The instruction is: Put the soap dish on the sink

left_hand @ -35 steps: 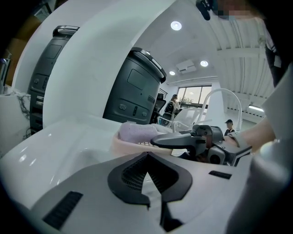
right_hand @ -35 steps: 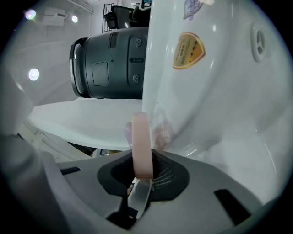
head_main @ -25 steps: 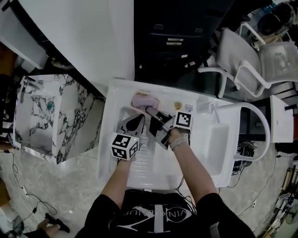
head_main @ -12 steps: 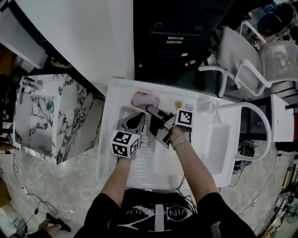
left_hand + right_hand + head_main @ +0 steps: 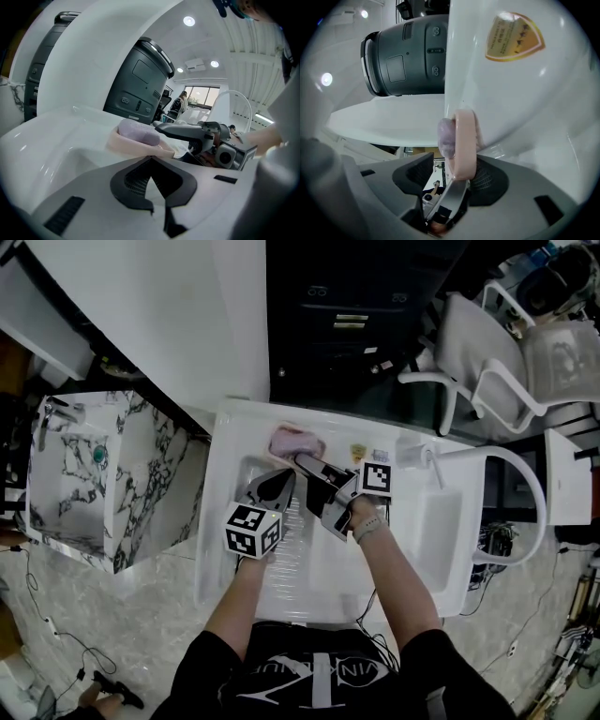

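Pink soap dish with its purple soap bar sits on the white sink's back rim, upper middle of the head view. Right tongs are opening, with the dish edge loosely between the jaws. Left tongs are pinched together on nothing, just below the dish.
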